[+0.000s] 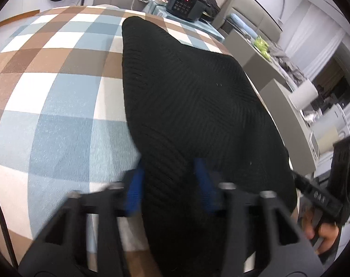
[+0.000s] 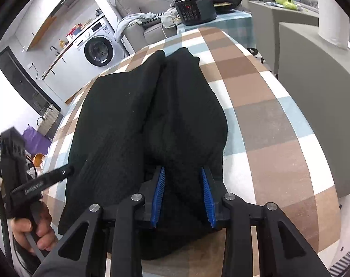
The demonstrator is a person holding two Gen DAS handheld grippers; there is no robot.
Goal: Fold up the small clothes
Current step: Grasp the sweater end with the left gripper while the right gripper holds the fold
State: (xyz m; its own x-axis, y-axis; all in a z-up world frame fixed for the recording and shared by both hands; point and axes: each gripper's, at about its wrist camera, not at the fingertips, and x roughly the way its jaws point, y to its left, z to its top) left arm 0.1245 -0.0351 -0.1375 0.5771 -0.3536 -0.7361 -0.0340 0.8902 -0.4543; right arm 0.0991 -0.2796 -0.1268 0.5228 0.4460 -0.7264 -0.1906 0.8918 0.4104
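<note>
A black ribbed knit garment [image 2: 138, 124] is lying folded lengthwise, filling the frame's centre on the checked desk [image 2: 267, 120].

Black ribbed knit garment [image 2: 128, 120]; checked tablecloth [image 1: 59, 73] in brown, pale blue and white squares; blue ridged gripper pads [image 2: 160, 196] on black arms; dark grey cooker [image 2: 195, 11], red indicator light

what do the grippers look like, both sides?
Both match: left gripper and right gripper have black angular linkage arms with silver pivot pins and blue ribbed pads. The side bar carries embossed lettering, unreadable. A black cable runs beside each.
</note>
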